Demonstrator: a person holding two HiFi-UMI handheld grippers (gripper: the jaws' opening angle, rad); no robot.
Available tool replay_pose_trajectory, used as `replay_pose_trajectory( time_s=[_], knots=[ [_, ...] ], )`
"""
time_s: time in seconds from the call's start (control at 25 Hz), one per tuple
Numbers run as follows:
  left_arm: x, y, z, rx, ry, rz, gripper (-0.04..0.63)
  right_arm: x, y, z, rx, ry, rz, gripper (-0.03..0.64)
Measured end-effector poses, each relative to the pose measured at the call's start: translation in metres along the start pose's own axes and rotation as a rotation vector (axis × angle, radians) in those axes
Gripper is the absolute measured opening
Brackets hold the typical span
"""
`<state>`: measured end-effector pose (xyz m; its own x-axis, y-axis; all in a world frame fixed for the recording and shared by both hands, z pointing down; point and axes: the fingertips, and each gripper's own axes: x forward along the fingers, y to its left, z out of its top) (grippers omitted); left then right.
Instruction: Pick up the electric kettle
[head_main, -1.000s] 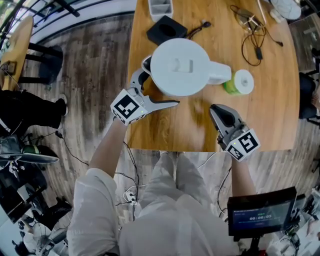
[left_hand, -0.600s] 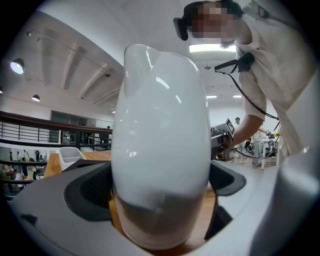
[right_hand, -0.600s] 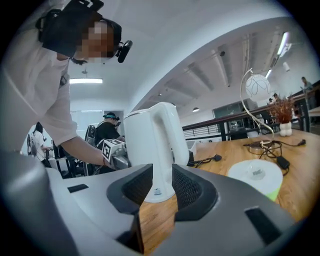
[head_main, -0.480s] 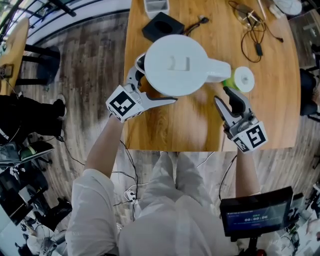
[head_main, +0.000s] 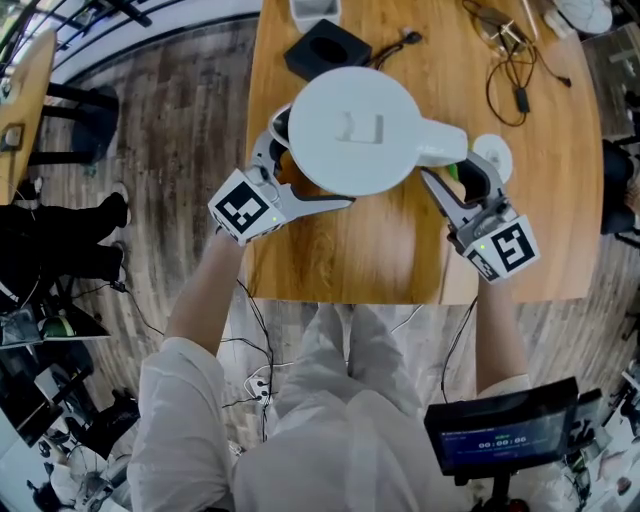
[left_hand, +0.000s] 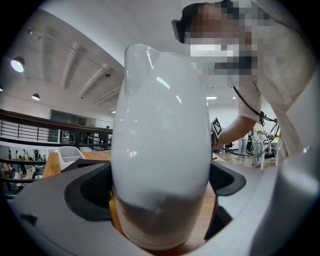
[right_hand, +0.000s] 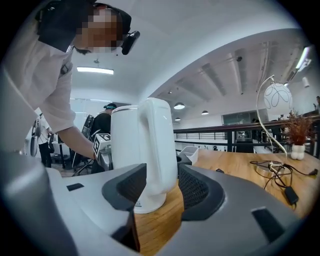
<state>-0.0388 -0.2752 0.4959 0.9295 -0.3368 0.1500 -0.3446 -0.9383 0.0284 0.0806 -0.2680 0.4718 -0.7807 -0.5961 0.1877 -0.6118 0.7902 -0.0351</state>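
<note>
1. The left gripper (head_main: 315, 162) has not moved. Its fingers stay spread wide around the kettle (head_main: 350, 130), and the pads appear to press on both sides of the white body, low down.
2. The kettle stands on the wooden table (head_main: 340, 260) in front of its black base (head_main: 328, 52), with its handle (head_main: 440, 147) pointing right. It looks unlifted, resting where it was.
3. The right gripper (head_main: 452, 178) is what has changed. A second ago it lay closed near the table's front edge, well clear of the kettle. Now it has come up to the handle and its jaws are opening wide. The handle lines up in the gap, but the pads do not press on it.
4. I judge the approach done. Closing on the handle comes next, then the lift.
</note>
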Motion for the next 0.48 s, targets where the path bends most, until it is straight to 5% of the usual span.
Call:
replay_pose_trajectory(
  time_s=[0.48],
  knots=[
    [0.002, 0.0, 0.001, 0.008, -0.011, -0.008, 0.583, 0.026, -0.01, -0.006, -0.042, 0.015, 0.035, 0.181]
  ],
)
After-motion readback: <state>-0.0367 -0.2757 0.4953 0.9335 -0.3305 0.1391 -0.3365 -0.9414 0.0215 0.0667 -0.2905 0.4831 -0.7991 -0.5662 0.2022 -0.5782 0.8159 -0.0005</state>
